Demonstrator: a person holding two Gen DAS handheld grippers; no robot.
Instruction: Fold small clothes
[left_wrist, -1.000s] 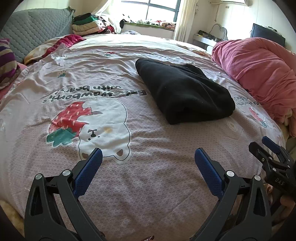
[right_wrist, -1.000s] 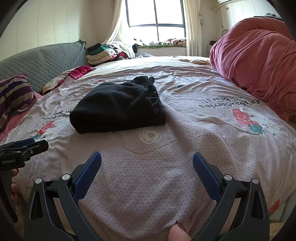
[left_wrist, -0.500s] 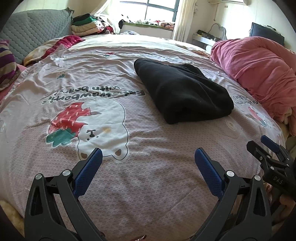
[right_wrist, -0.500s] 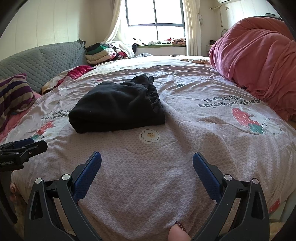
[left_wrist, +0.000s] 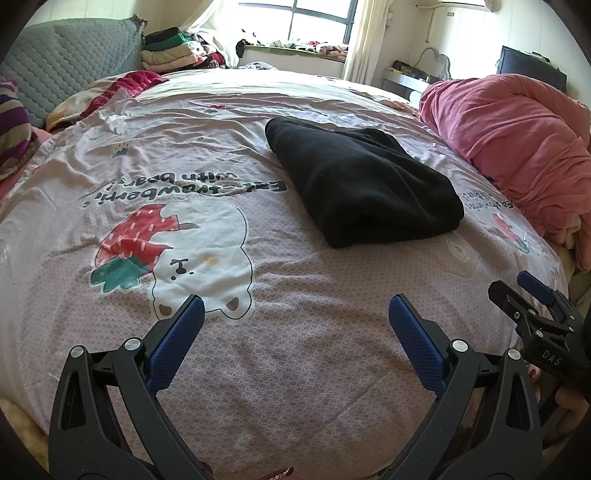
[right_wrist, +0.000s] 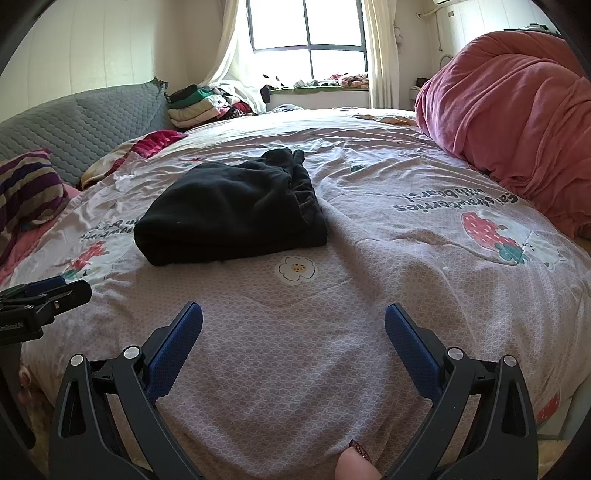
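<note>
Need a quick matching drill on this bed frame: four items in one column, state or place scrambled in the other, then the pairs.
1. black garment
2. left gripper
3. pink duvet
4. stacked clothes

a. bunched along the bed's right side
b. folded, lying mid-bed
c. piled near the window
d. open, empty, over the bedsheet

Pairs: 1-b, 2-d, 3-a, 4-c

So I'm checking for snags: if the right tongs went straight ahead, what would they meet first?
Probably bare bedsheet; the black folded garment lies further on and left of centre, though depth is unclear.
</note>
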